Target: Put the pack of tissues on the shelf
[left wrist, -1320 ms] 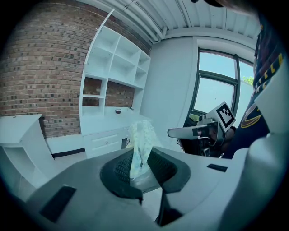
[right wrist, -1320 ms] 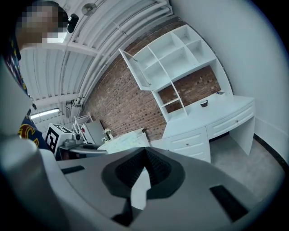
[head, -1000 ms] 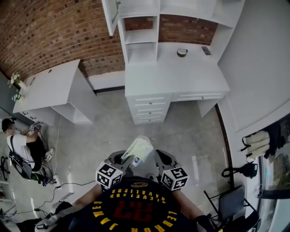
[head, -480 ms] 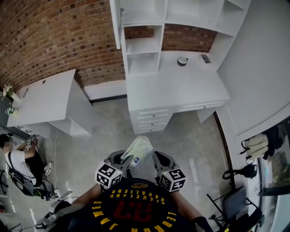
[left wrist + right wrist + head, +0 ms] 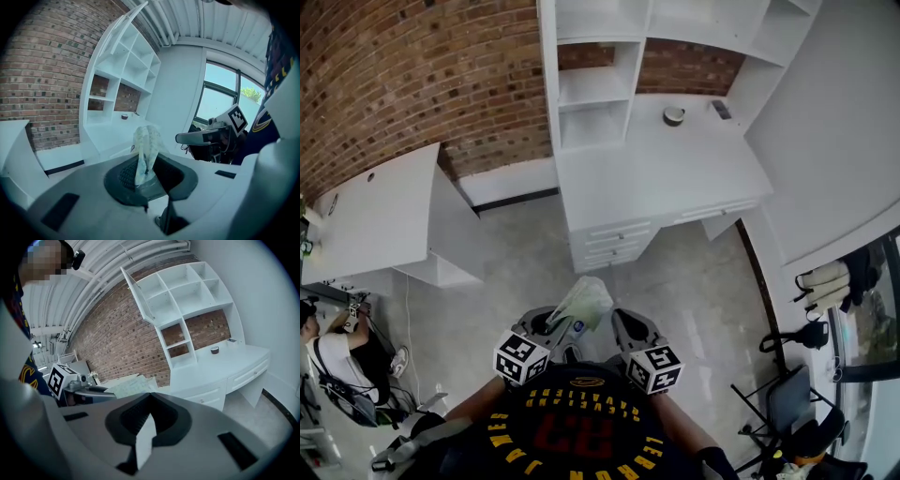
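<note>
left gripper [image 5: 144,174] jaws clamping pack of tissues [image 5: 146,145], label unreadable, shirt [image 5: 572,433] numbered 23

Head view is peering steeply down, well back from the white shelf unit [image 5: 592,89]; both gripper views are facing it too.

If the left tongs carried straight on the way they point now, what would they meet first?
Most likely the white desk, near its front edge, with the pack of tissues clamped in the left tongs touching first. Nothing shows in between, though depth is hard to judge.
</note>
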Demonstrator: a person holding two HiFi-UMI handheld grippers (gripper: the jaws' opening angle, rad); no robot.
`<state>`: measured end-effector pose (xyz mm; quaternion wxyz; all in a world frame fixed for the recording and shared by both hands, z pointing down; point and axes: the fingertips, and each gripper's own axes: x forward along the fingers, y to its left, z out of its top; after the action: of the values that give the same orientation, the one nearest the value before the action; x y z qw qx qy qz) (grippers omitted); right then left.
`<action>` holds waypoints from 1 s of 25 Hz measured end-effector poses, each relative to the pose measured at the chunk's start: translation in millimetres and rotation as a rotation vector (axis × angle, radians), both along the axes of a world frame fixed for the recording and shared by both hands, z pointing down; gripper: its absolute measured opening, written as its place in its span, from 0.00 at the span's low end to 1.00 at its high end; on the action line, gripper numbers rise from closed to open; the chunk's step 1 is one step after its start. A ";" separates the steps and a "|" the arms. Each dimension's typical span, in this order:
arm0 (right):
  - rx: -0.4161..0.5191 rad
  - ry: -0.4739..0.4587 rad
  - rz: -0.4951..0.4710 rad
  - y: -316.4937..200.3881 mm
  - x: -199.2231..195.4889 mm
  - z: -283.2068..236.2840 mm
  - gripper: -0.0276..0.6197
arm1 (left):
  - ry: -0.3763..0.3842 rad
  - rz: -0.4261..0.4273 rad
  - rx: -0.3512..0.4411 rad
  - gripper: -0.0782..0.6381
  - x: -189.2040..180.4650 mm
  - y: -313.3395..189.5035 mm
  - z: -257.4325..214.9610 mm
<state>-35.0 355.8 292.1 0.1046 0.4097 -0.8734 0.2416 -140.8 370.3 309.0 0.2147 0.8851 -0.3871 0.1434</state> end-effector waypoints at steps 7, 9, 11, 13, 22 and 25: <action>-0.024 0.014 0.034 -16.4 3.1 9.2 0.03 | 0.021 0.046 -0.012 0.19 9.5 -18.4 11.4; -0.031 0.006 0.028 -25.6 4.7 13.9 0.03 | 0.016 0.033 -0.012 0.19 9.2 -25.9 14.0; -0.032 0.000 0.004 -36.7 2.6 16.2 0.03 | 0.008 0.004 -0.022 0.19 4.8 -34.9 17.3; -0.027 -0.005 -0.028 -50.6 0.0 16.2 0.03 | 0.000 -0.029 -0.037 0.19 1.0 -45.0 20.5; -0.038 -0.028 -0.132 -132.9 17.1 10.3 0.03 | -0.032 -0.097 -0.031 0.19 28.0 -117.1 12.9; -0.045 -0.052 -0.151 -162.8 31.1 9.5 0.03 | -0.040 -0.115 -0.031 0.19 45.8 -146.3 8.4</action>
<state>-3.9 193.0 301.5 0.1090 0.3336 -0.8987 0.2629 -95.0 224.0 317.4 0.2282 0.8550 -0.4393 0.1546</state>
